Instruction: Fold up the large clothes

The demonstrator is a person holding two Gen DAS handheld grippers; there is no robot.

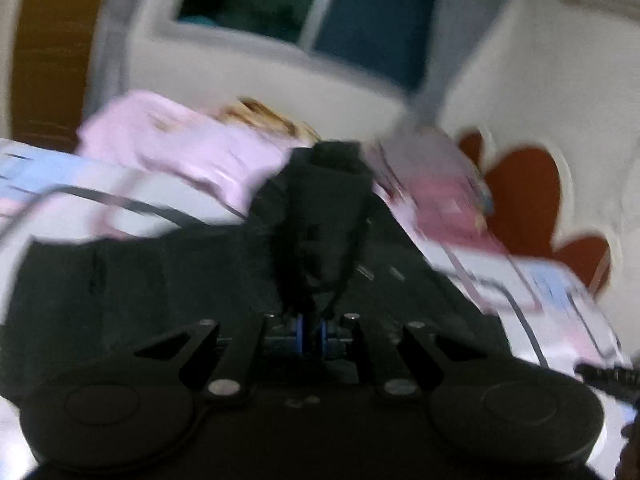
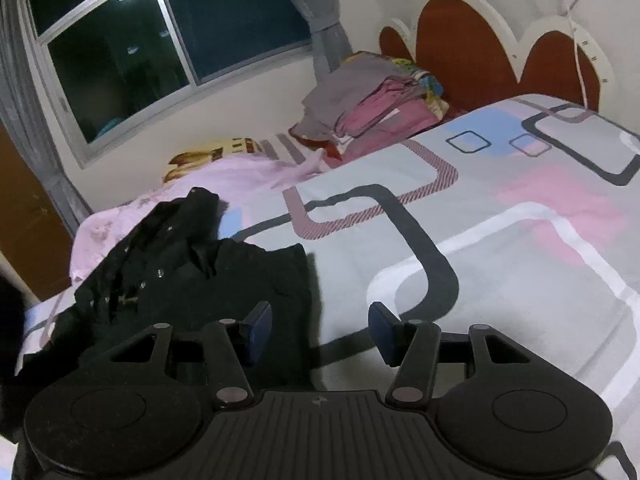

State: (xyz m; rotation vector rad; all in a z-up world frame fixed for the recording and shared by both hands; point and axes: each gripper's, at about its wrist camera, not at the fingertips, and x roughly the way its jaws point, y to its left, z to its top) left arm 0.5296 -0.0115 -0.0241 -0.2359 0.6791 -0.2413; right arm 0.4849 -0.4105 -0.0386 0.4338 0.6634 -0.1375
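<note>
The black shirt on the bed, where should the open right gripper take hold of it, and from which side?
Probably the free straight edge of the black shirt nearest the right gripper, approached from the bare bedsheet side. It lies flat and reachable there, while the left gripper already pinches a bunched part.

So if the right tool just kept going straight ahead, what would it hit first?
Probably the bedsheet. The open right tool points down at bare sheet, just right of the black garment; depth is hard to judge.

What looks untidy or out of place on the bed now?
The black garment lies crumpled near the bed's edge, partly over a rumpled pink cloth. The left gripper is shut on a bunched part of it. Nothing looks damaged or spilled.
</note>
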